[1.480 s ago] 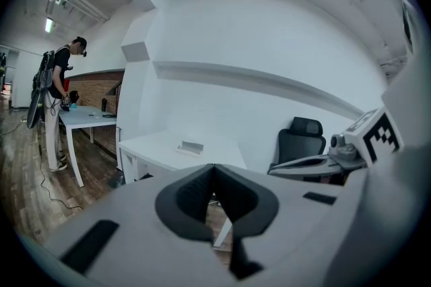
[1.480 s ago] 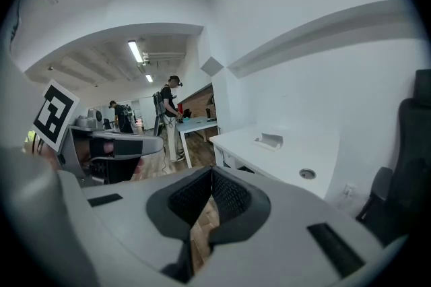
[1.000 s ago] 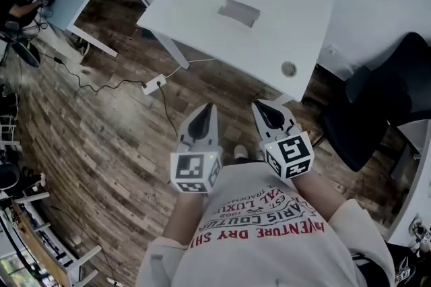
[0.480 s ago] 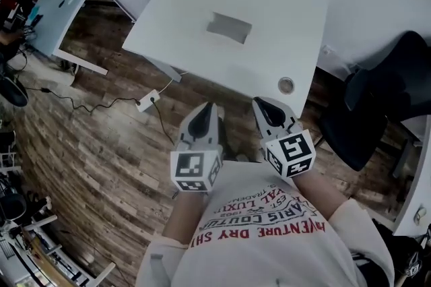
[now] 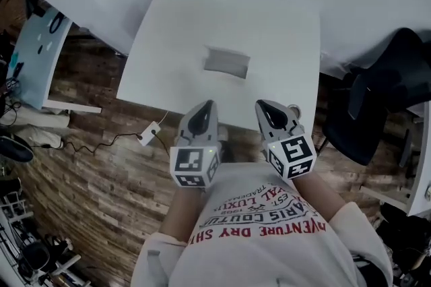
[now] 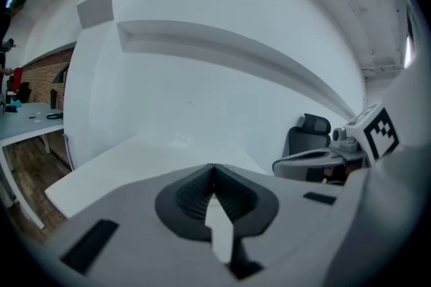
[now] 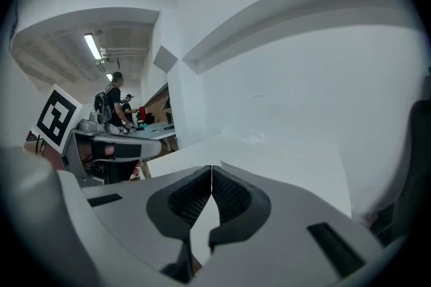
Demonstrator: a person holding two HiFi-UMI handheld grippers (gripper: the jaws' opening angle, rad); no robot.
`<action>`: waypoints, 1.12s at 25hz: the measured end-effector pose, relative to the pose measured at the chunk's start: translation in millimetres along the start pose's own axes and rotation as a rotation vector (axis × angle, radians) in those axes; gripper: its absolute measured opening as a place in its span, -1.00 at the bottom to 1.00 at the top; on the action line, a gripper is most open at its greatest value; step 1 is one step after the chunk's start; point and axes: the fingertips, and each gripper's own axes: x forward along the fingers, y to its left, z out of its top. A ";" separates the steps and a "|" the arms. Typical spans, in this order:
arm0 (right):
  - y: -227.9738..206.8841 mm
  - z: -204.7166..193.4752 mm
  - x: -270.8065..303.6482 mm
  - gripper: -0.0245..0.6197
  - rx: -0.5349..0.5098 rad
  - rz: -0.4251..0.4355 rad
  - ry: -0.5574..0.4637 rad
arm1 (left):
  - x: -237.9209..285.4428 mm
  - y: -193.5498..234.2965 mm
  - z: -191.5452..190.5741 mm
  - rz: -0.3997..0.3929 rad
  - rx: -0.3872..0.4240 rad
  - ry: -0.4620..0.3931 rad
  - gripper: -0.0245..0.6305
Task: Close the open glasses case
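the grey glasses case [image 5: 227, 62] lay near the middle of the white surface [image 5: 161, 70], well apart from both grippers; whether its lid stood open could not be made out. the left gripper [image 5: 205, 107] and the right gripper [image 5: 263, 106] hung side by side over the surface's near edge, just ahead of the person's printed shirt [image 5: 262, 225]. each one's jaws were pressed together with nothing between them. a dark office chair [image 5: 377, 104] stood to the right.
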 end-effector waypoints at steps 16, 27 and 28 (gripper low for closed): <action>-43.7 -20.9 110.0 -0.89 0.130 -0.202 0.117 | 117.6 97.3 -48.8 -0.152 0.052 0.251 -0.91; -71.7 -57.4 142.5 -0.89 0.185 -0.269 0.209 | 169.2 106.8 -114.3 -0.222 -0.016 0.417 -0.91; -74.6 -56.4 145.7 -0.89 0.180 -0.274 0.210 | 171.8 106.8 -116.4 -0.226 -0.016 0.425 -0.91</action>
